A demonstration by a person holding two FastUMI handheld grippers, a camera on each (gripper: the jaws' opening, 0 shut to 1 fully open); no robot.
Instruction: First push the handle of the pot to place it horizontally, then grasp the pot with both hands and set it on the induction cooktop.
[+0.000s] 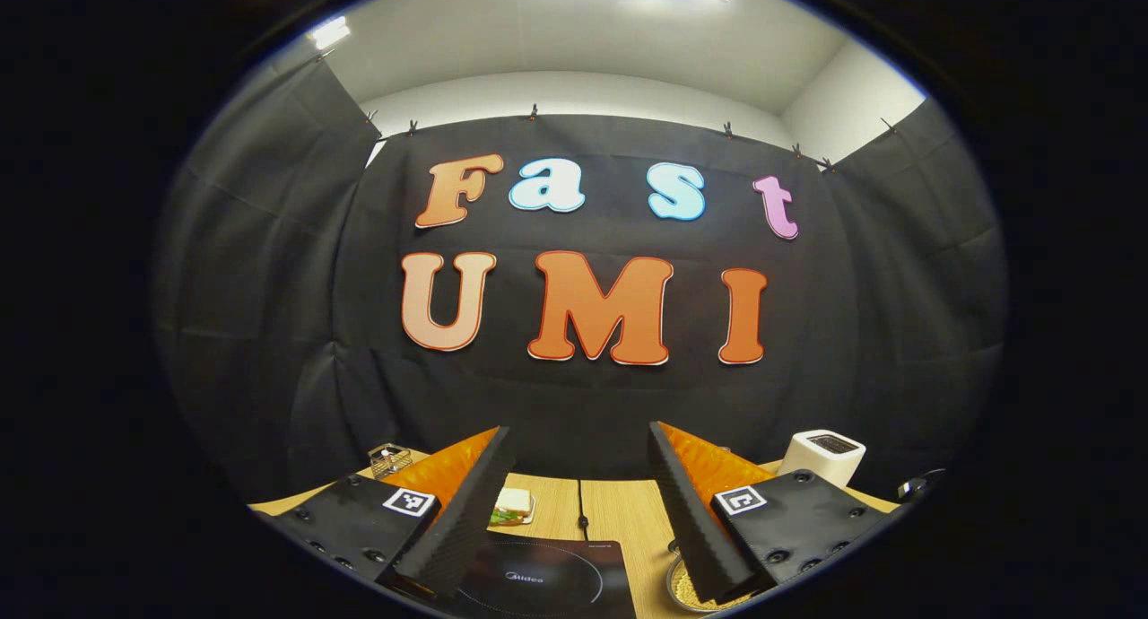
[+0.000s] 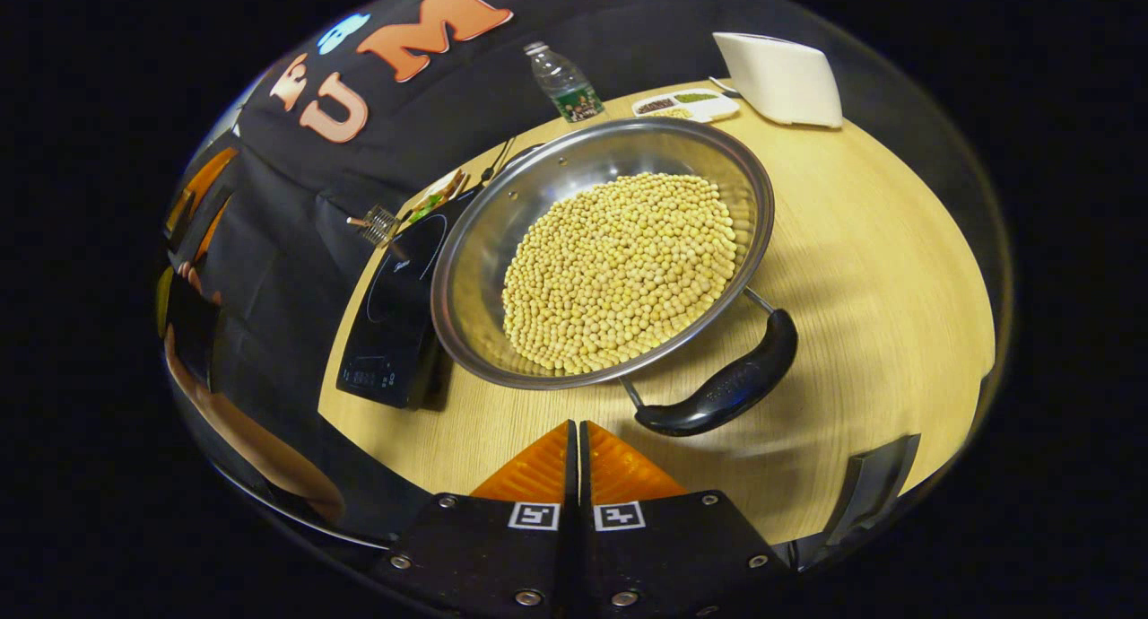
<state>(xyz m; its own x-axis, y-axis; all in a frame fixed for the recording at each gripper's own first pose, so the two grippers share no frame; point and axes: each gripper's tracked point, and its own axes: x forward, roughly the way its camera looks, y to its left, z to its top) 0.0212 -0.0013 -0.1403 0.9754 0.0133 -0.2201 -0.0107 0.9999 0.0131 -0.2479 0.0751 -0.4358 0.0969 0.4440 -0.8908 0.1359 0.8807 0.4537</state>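
- Right gripper (image 2: 574, 429): fingers pressed together, nothing between them; tips low over the table (image 2: 861, 242), just short of the pot (image 2: 502, 242) rim and just beside the near end of the handle (image 2: 728, 386); a closed tip makes a blunt pusher, which suits the shove on the handle, I judge.
- Left gripper (image 1: 581, 498): fingers spread wide, holding nothing; held up and level, facing the booth wall; cooktop (image 1: 538, 579) low between its fingers, pot edge (image 1: 682, 588) by its right finger; reads as waiting its turn for the two-handed lift.
- Pot: on the table, right beside the cooktop (image 2: 395, 314) and overlapping its edge in the right gripper view; whether they touch I cannot tell; filled with beans (image 2: 619, 269), so a slow, level lift is advisable.
- Handle: black, on wire arms at the rim; lies at a slant across the right gripper view; not yet pushed level, by my reading.
- Farther out: bottle (image 2: 565, 85), tray (image 2: 686, 106) and white box (image 2: 782, 76) at the far edge; sandwich (image 1: 511, 507) and wire rack (image 1: 390, 458) behind the cooktop.
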